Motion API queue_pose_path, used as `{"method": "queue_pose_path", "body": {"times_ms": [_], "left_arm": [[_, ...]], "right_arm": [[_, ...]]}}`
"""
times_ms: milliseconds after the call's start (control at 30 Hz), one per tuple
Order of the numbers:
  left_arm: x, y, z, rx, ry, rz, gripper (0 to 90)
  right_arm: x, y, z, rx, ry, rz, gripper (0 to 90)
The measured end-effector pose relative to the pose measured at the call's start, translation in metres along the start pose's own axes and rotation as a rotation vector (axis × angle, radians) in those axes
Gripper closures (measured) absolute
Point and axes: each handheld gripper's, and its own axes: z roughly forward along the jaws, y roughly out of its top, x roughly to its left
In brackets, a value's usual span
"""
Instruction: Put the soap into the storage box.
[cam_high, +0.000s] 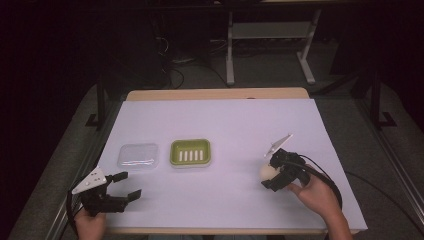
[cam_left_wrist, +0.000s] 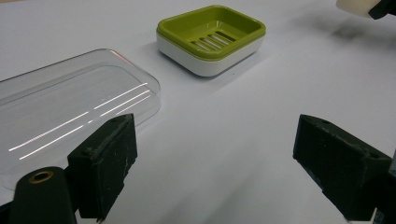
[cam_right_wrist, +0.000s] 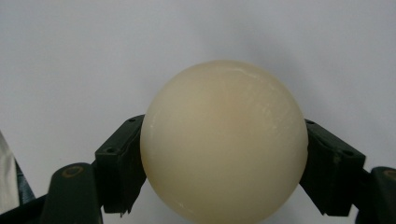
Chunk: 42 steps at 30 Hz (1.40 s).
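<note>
The right tool (cam_high: 272, 176) is pinching a cream soap ball (cam_right_wrist: 223, 140) near the table's (cam_high: 225, 120) right edge, so pickup looks done and placing remains. The green soap dish (cam_high: 190, 152) is sitting empty mid-table, its clear lid (cam_high: 138, 155) lying off beside it. The left tool (cam_high: 122, 186) is hovering spread at the near-left corner.

Bright, even light falls on the white table sheet (cam_high: 225, 130), while the floor and room beyond sink into near-black. Streaks of glare cross the clear lid (cam_left_wrist: 70, 121). A soft shadow sits under the green soap dish (cam_left_wrist: 211, 39). Up close, the cream ball (cam_right_wrist: 224, 140) looks slightly soft, and the high view is grainy and dim at its edges.
</note>
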Motion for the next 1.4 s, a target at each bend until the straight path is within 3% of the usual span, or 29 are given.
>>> {"method": "queue_pose_path", "body": {"times_ms": [600,1400], "left_arm": [[0.001,0.000,-0.001,-0.003,-0.002,-0.005,12.8],[0.000,0.000,-0.001,-0.012,-0.005,-0.007,12.8]], "right_arm": [[0.026,0.033,-0.003,-0.010,0.042,-0.121,24.0],[0.038,0.068,0.001,-0.026,0.086,-0.190,24.0]]}}
